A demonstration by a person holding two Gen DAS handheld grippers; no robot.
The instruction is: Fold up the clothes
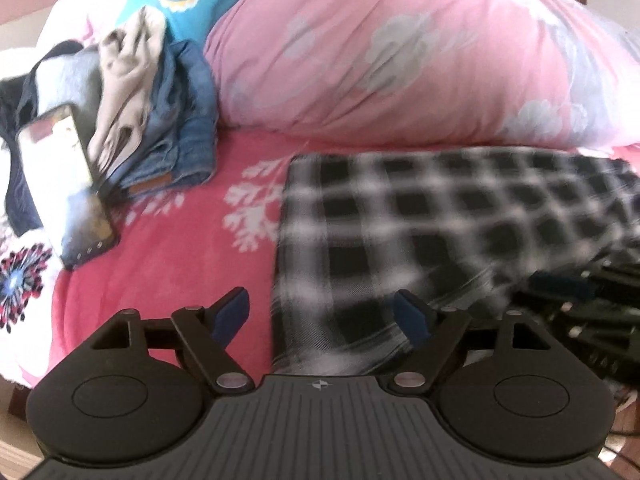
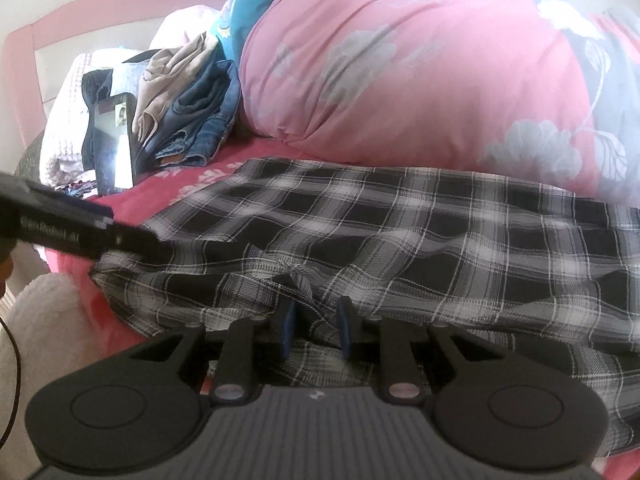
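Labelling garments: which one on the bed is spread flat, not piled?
The black-and-white plaid garment, laid out on the red sheet; the jeans and beige garment sit heaped beside the phone.

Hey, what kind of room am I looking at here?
Most likely a bedroom. A plaid garment lies spread on a bed with a pink sheet, a big pink floral duvet is bunched behind it, and a pink headboard stands against the wall.
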